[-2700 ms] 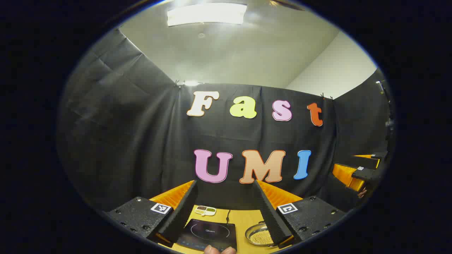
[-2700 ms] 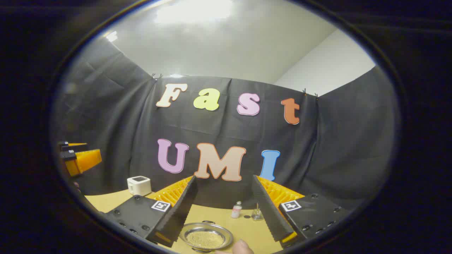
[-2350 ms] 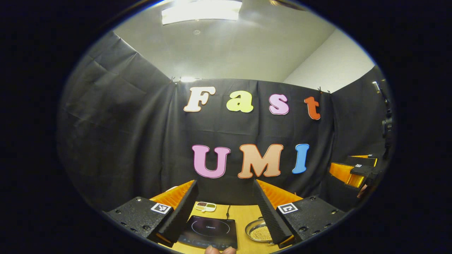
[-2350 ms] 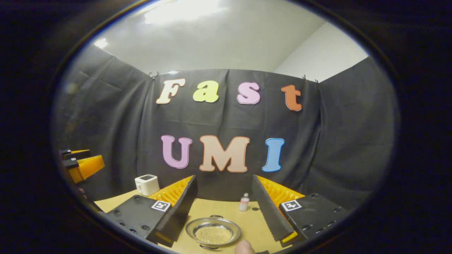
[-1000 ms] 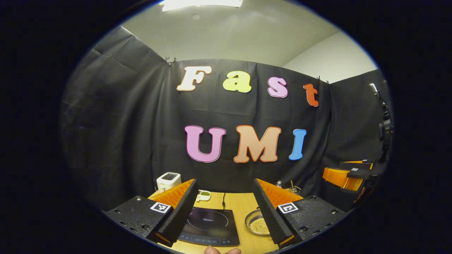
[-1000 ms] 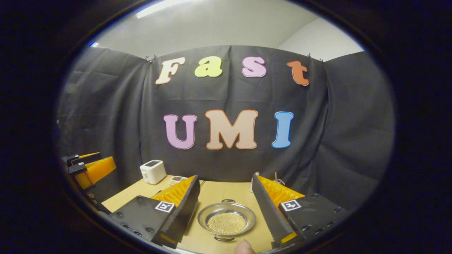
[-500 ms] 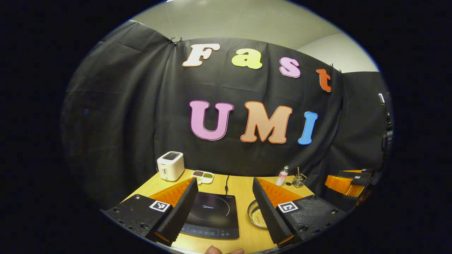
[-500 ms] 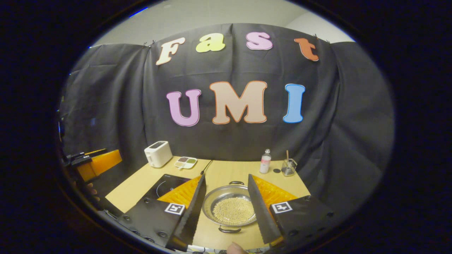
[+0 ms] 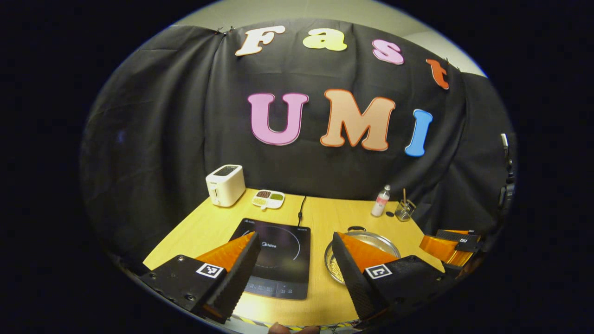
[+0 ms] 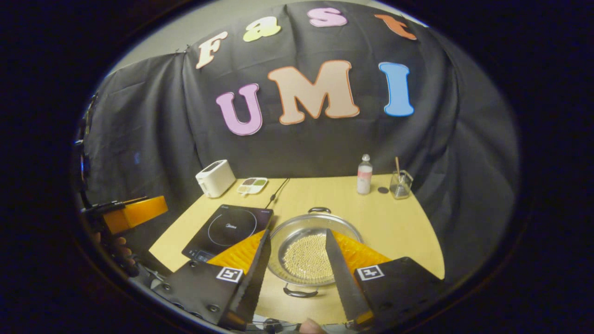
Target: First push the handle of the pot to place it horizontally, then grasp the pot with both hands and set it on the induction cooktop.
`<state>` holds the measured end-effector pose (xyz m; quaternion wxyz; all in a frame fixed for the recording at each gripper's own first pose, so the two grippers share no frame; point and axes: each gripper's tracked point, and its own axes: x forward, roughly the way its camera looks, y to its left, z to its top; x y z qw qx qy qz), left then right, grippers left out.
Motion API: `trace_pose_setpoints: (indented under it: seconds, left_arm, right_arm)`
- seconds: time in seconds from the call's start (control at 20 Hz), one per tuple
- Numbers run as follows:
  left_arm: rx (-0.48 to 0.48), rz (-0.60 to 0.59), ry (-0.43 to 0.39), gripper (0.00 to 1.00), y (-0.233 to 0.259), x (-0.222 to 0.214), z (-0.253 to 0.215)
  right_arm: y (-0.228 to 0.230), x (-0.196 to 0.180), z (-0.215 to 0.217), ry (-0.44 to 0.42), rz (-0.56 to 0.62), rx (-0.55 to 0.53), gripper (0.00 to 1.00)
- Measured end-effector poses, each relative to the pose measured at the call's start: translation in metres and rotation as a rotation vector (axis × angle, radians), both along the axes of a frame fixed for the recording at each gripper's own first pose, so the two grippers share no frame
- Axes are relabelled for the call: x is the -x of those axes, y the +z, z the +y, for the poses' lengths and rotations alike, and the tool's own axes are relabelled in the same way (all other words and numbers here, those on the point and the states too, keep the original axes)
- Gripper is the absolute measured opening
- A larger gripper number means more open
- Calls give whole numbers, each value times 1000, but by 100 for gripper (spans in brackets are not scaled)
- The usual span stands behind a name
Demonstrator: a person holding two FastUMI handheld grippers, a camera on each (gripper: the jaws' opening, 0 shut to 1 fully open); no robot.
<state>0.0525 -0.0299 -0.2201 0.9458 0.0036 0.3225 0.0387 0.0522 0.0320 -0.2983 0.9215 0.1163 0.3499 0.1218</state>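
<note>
A shallow steel pot (image 10: 300, 254) holding pale grains stands on the wooden table (image 10: 399, 222), one loop handle (image 10: 299, 292) toward me and the other at its far side. In the left gripper view the pot (image 9: 381, 240) is partly hidden behind one finger. The black induction cooktop (image 10: 229, 228) lies just left of it, flat and bare (image 9: 278, 255). My right gripper (image 10: 297, 232) hovers open above the pot's near half, touching nothing. My left gripper (image 9: 294, 237) is open above the cooktop's front. Each gripper also shows at the other view's edge: right gripper (image 9: 452, 243), left gripper (image 10: 132, 212).
A white toaster (image 9: 226, 184) and a small sectioned dish (image 9: 268, 198) stand at the back left. At the back right are a small bottle (image 10: 364, 174) and a glass with a stick (image 10: 400, 183). The cooktop's cord runs to the wall. The table's front edge is below the grippers.
Both views have tipped down from the ceiling and wall to the tabletop. The right gripper now stands over the pot, its fingers slightly closer together; the left stands over the cooktop.
</note>
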Motion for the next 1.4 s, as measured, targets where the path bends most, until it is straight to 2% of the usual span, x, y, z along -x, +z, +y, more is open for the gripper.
trace_pose_setpoints:
  seconds: [0.25,0.4,0.6,0.65,0.75,0.85,0.9,0.95,1.1,1.25,1.4]
  left_arm:
    - [22,125,9,96,-36,6,-6]
    - [37,169,12,96,-51,4,1]
    - [80,250,-2,96,-84,9,17]
    - [80,263,-6,96,-89,7,24]
    - [76,295,-20,96,-100,3,36]
    - [105,315,-34,96,-108,-4,42]
    - [125,320,-45,96,-110,-8,44]
    - [139,321,-56,96,-114,-12,46]
    - [180,329,-98,96,-124,-22,50]
    - [223,337,-138,96,-130,-28,51]
    - [227,316,-151,96,-126,-35,64]
  right_arm:
    - [-41,4,-4,23,88,-10,68]
    - [-59,8,1,39,140,7,42]
    - [-81,11,16,11,225,19,41]
    - [-84,14,24,2,249,2,18]
    - [-92,17,43,0,295,-20,17]
    - [-101,17,53,-7,338,4,0]
    - [-102,19,63,-3,362,-10,11]
    - [-105,20,74,-3,385,-19,0]
    - [-119,28,78,-38,436,54,3]
    - [-130,45,86,-14,485,129,3]
    - [-143,61,104,14,536,156,3]
